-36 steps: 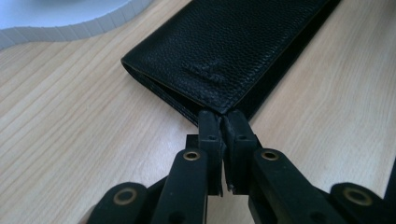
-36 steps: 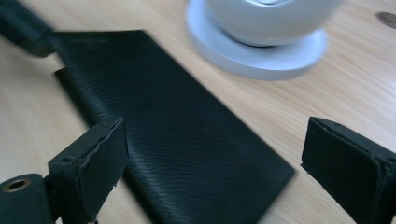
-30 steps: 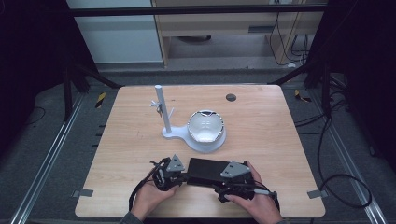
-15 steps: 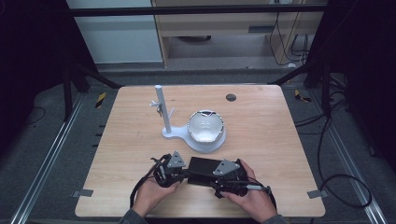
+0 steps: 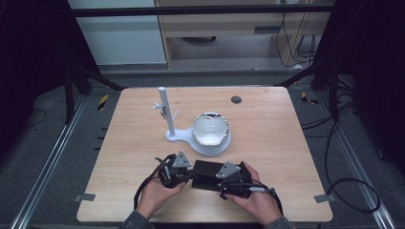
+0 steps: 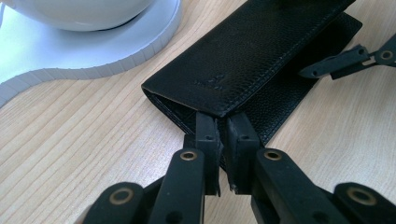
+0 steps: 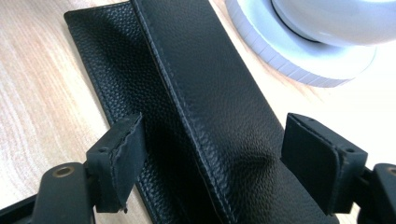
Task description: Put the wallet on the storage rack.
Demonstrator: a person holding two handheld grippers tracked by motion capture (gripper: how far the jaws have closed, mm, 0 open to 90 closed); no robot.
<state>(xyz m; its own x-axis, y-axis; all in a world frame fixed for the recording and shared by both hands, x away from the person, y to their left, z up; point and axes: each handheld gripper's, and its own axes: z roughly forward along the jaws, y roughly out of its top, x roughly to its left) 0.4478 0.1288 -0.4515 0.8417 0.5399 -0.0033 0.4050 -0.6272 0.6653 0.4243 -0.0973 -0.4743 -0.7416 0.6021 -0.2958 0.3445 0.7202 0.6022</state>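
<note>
A black leather wallet (image 5: 206,172) lies near the table's front edge with its upper flap (image 6: 243,56) raised. My left gripper (image 6: 223,135) is shut on the flap's near corner at the wallet's left end (image 5: 191,174). At the other end, my right gripper (image 7: 215,158) straddles the raised fold (image 7: 201,93). Its jaws have just been closing, but both pads (image 7: 119,154) still stand clear of the leather. In the high view the right gripper (image 5: 218,183) sits under the person's right hand. One of its fingers (image 6: 343,60) shows past the wallet in the left gripper view.
A white stand with a flat base (image 5: 177,137), an upright post (image 5: 165,109) and a white bowl-shaped piece (image 5: 210,129) sits just behind the wallet. A small dark disc (image 5: 236,99) lies near the table's far edge. The table front edge (image 5: 200,220) is close below the hands.
The right hand has edged a little to the left along the wallet and covers more of its right end. The left hand and its grip have stayed put.
</note>
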